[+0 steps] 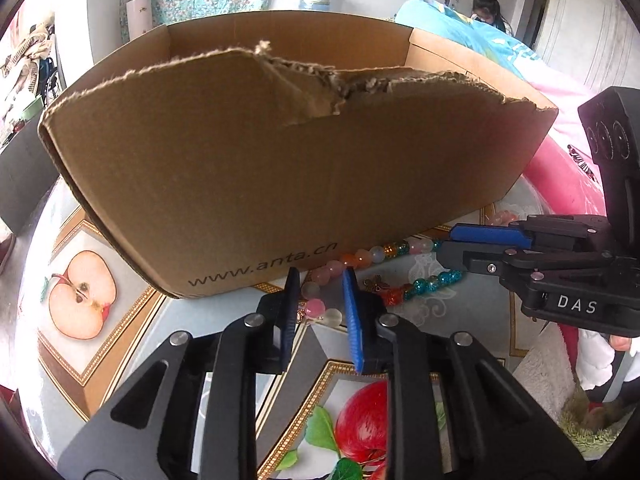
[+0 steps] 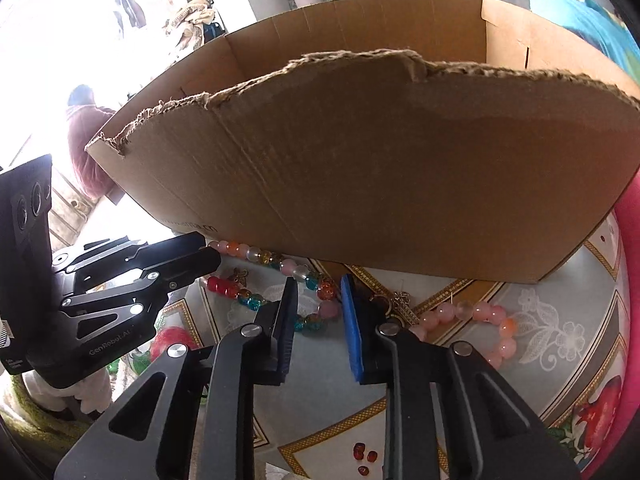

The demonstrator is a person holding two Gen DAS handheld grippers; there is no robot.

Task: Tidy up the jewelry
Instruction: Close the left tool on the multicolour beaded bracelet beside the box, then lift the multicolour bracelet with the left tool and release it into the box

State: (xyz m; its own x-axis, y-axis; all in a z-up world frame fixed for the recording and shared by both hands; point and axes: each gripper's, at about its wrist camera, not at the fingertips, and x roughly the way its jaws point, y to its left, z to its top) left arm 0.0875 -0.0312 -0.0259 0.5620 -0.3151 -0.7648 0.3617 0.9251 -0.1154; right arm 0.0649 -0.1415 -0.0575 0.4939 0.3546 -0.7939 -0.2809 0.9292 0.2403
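**Both grippers at the bead strand**

Bead strand [image 1: 376, 256] is lying on the fruit-print tablecloth [image 1: 92, 280], against the cardboard box [image 1: 280, 168]. Left gripper [image 1: 320, 304] is pinching its pale beads. Right gripper [image 2: 316, 308] is narrowly spread around a section; contact unclear.

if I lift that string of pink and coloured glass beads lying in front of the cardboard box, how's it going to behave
The string of pink, orange and blue glass-like beads will probably go limp and dangle, since it already lies in loose curves on the fruit-print tablecloth. The round glossy beads look slippery, so the left gripper may lose its hold.
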